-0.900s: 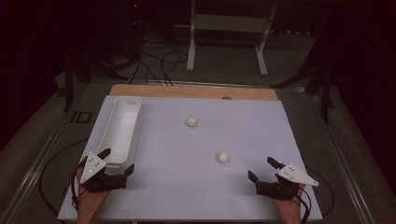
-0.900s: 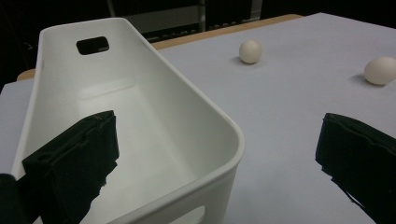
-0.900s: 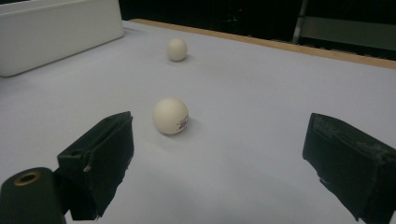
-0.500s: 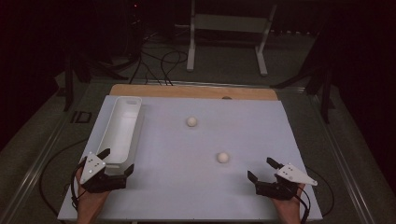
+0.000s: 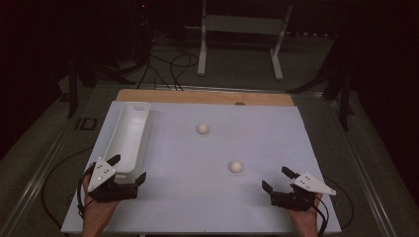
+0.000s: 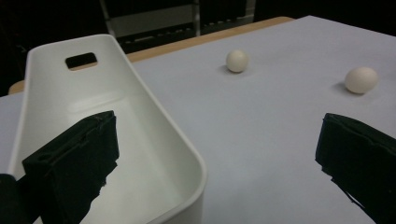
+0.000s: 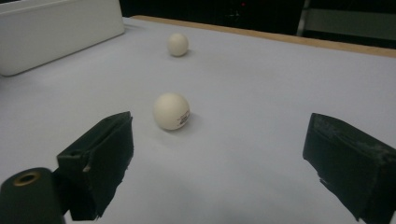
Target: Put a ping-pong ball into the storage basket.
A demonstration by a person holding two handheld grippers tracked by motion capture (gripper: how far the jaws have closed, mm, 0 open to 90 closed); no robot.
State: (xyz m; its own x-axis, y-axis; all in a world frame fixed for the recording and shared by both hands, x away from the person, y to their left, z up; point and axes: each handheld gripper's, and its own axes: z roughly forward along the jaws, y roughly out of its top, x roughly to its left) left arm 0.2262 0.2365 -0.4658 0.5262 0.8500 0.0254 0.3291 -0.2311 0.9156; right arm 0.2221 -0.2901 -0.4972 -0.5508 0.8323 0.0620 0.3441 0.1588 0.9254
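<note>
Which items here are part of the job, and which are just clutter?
Job:
- near ball, in front of the right hand-held gripper, jaws open
- far ball
- white bin, its near end between the left hand-held gripper's open jaws

Lying about:
- metal stand behind the table
- floor cables

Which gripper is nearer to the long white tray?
Left. The left gripper sits at the near end of the tray, one of its fingers over the rim. The right gripper is far across the board, near a ball.

Dim, dark surroundings; lit white table (image 5: 207, 163); soft focus.
</note>
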